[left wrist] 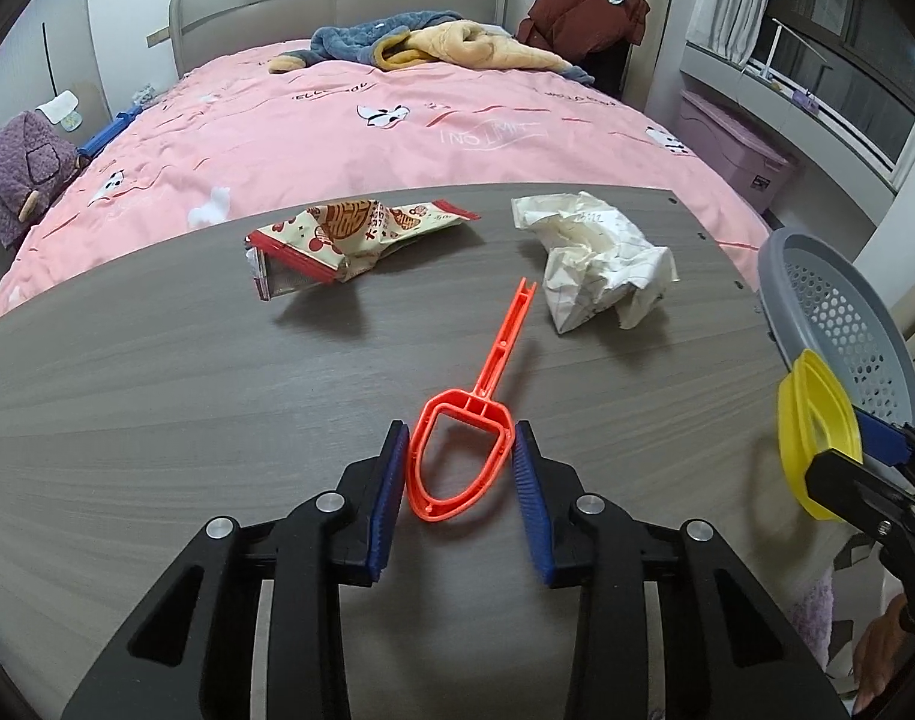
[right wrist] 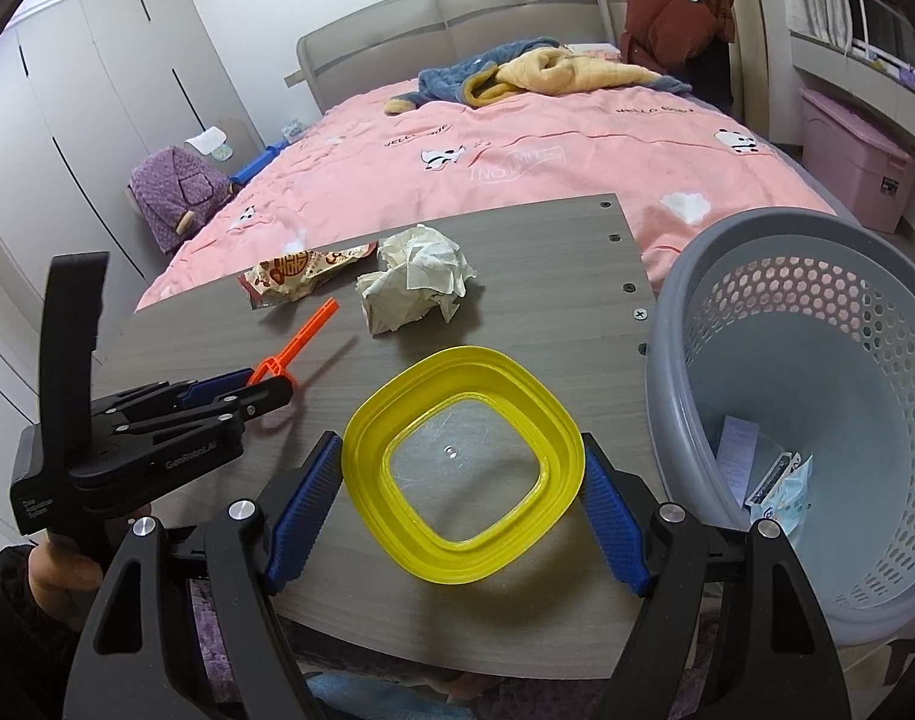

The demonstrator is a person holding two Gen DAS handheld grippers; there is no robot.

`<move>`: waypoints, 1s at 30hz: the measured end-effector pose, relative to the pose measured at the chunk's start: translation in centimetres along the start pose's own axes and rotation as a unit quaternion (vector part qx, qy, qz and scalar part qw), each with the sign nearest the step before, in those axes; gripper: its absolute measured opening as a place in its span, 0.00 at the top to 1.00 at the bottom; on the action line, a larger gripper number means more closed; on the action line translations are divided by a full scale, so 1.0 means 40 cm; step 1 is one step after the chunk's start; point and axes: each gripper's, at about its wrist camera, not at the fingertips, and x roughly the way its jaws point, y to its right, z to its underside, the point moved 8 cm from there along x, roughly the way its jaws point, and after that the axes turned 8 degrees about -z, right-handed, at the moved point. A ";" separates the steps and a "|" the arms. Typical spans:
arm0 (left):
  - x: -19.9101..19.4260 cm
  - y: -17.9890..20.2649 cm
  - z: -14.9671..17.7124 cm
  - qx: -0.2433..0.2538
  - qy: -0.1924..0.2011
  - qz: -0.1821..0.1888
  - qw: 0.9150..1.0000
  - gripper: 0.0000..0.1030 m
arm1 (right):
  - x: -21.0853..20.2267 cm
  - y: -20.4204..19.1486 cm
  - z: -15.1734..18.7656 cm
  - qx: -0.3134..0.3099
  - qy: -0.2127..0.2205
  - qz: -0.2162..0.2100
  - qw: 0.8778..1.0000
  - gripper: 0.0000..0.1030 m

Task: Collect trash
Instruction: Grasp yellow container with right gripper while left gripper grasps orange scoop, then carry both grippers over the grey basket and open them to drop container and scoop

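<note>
An orange plastic scoop frame (left wrist: 464,456) lies on the grey wood table (left wrist: 157,396); its wide end sits between the pads of my left gripper (left wrist: 462,441), which is open around it. My right gripper (right wrist: 463,462) is shut on a yellow square lid (right wrist: 463,471) and holds it above the table beside the grey perforated basket (right wrist: 817,408). That lid (left wrist: 817,426) and basket (left wrist: 841,312) also show at the right of the left wrist view. A crumpled white paper (left wrist: 595,258) and a red-and-cream snack wrapper (left wrist: 349,240) lie further back on the table.
The basket holds a few wrappers (right wrist: 775,480). A bed with a pink cover (left wrist: 397,132) lies beyond the table's far edge. A pink storage box (right wrist: 853,162) stands at the right by the window.
</note>
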 end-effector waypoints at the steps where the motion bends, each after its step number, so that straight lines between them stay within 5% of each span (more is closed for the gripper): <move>1: -0.011 0.003 0.002 -0.001 0.003 0.001 1.000 0.67 | -0.005 0.001 0.001 0.001 0.002 -0.001 1.000 0.27; 14: -0.161 0.121 -0.049 0.017 0.061 0.030 0.998 0.67 | -0.098 0.045 -0.030 -0.003 0.039 0.008 0.999 0.27; 30: -0.157 0.543 -0.121 0.127 0.063 0.132 0.981 0.67 | -0.288 0.377 -0.044 0.071 0.089 0.115 0.987 0.27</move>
